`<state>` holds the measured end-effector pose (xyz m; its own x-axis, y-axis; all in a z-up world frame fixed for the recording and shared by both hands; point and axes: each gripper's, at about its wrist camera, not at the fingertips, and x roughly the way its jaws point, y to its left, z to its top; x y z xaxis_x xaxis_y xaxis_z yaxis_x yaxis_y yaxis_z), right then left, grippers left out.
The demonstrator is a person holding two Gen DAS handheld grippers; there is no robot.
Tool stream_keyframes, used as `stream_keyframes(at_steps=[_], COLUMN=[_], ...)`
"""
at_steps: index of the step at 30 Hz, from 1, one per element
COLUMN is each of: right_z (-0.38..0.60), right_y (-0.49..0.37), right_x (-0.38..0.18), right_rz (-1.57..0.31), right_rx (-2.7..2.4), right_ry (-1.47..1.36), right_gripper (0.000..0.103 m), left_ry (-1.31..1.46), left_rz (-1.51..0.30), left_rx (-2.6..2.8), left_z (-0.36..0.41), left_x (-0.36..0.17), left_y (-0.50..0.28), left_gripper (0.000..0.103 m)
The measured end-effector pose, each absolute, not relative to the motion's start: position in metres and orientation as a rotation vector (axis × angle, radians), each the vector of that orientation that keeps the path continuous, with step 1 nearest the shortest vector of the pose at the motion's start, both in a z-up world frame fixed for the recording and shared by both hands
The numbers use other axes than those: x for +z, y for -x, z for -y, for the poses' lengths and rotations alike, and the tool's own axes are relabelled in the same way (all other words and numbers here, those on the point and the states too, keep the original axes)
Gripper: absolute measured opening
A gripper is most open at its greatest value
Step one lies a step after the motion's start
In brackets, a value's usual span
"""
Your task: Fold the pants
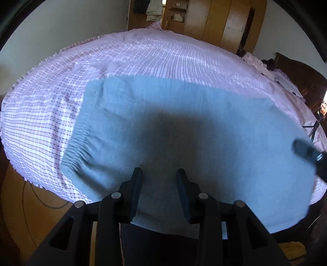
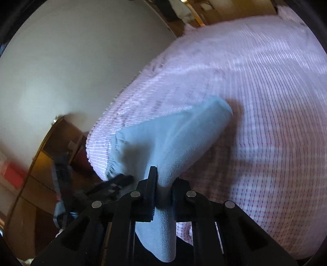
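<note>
Black two-finger left gripper (image 1: 159, 190) at the bottom centre of the left wrist view, fingers apart, nothing pinched; soft light-blue fabric pants (image 1: 184, 131) visible through the gap, whether touched cannot be told. Beyond the fingertips, a dark shadow on the blue cloth. Pants spread flat across the lower middle of that frame, gathered elastic waistband (image 1: 76, 147) at the lower left edge, near edge hanging over the side of the bed. Underneath and all around, a pink-and-white checked bedspread with a frilled edge (image 1: 163, 59), filling the middle of the frame. At the right edge, blurred, the black right gripper (image 1: 306, 151) over the far end of the pants. At the top, wooden wardrobe doors (image 1: 220, 22) and pale clothing hung on a door (image 1: 154, 10); at the lower left, a wooden floor (image 1: 26, 204).

In the right wrist view, right gripper (image 2: 163, 184) at bottom centre, fingers clamped together on a bunched fold of the pants (image 2: 173, 139). Blue cloth raised from the pinch, running up and right as a rolled ridge, and hanging below the fingers toward the bottom edge. Left of the fingers, blurred, the left gripper (image 2: 114, 182). Bedspread (image 2: 255, 102) across the right half; pale grey wall (image 2: 71, 71) in the upper left.
</note>
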<state>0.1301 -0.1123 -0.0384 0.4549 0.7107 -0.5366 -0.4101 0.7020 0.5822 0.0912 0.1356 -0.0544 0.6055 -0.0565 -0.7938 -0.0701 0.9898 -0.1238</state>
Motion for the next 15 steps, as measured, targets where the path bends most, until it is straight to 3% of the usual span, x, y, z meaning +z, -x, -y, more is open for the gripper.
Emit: stream_keyframes(at_steps=[11, 15], right_z=[0.097, 0.102], right_y=[-0.121, -0.128], right_x=[-0.02, -0.024], right_rz=[-0.789, -0.8], right_rx=[0.741, 0.746], right_ry=[-0.294, -0.324], right_gripper=[0.004, 0.004], left_ry=[0.161, 0.127], left_rz=[-0.846, -0.923], left_rx=[-0.077, -0.096], left_z=[-0.136, -0.125], left_x=[-0.024, -0.047], left_y=[-0.102, -0.116], left_gripper=[0.039, 0.039])
